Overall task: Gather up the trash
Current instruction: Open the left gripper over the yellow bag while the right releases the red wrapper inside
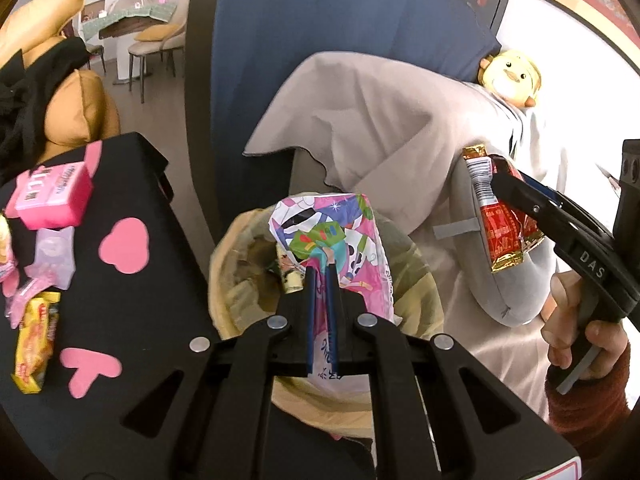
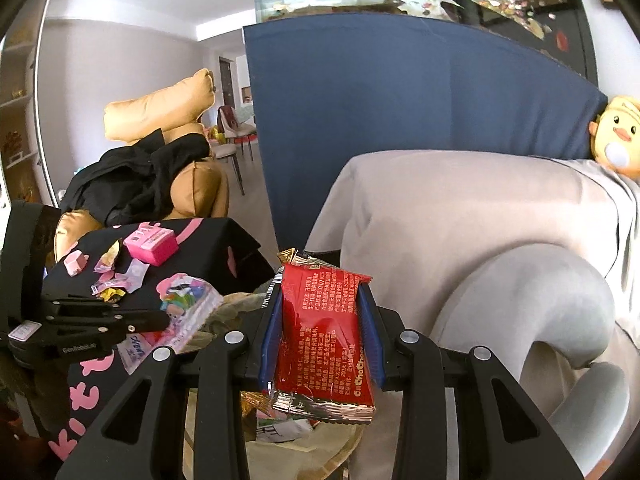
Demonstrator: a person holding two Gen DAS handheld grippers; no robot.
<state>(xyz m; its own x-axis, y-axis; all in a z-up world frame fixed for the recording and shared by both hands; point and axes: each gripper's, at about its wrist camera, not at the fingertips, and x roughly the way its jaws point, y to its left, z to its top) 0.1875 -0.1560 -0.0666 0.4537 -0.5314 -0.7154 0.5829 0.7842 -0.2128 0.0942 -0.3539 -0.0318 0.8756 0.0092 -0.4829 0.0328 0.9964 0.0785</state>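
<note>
My left gripper (image 1: pixel 320 270) is shut on a colourful cartoon wrapper (image 1: pixel 352 240) and holds it over the open trash bin (image 1: pixel 416 272) lined with a yellowish bag. The wrapper (image 2: pixel 188 300) also shows in the right wrist view, held by the left gripper (image 2: pixel 164 318). My right gripper (image 2: pixel 320 292) is shut on a red snack packet (image 2: pixel 320 336) above the bin's right side. In the left wrist view the right gripper (image 1: pixel 498 178) holds that red packet (image 1: pixel 504 224) to the right of the bin.
A black table (image 1: pixel 132 184) with pink hearts stands left of the bin, bearing a pink box (image 1: pixel 52 196), a yellow snack packet (image 1: pixel 36 340) and small pink wrappers (image 1: pixel 52 260). A grey sofa (image 2: pixel 460 220) with a neck pillow (image 2: pixel 532 304) lies right. A blue panel (image 2: pixel 400 120) stands behind.
</note>
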